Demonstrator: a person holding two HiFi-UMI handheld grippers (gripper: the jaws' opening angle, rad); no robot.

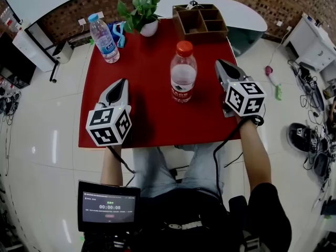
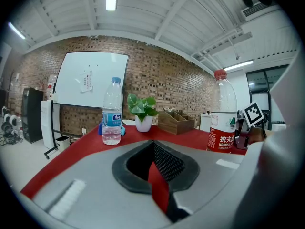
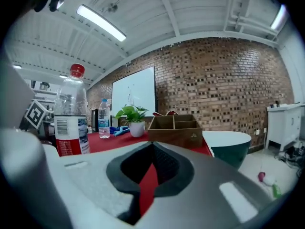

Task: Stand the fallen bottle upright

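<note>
- Red-capped bottle [image 1: 183, 72] upright mid red table [image 1: 147, 119], open tabletop round it.
- My left gripper [image 1: 123, 83] and right gripper [image 1: 220, 64] flank the bottle, both clenched, empty.
- Only head view shows table's near edge.

On the table [image 1: 152, 114] a bottle [image 1: 183, 72] stands upright near the middle, the left gripper [image 1: 122, 84] to its left and the right gripper [image 1: 221, 66] near it on the right. Along the far edge stand a second bottle [image 1: 104, 38] at the left corner, then a potted plant [image 1: 140, 12], then a compartment box [image 1: 200, 21].
</note>
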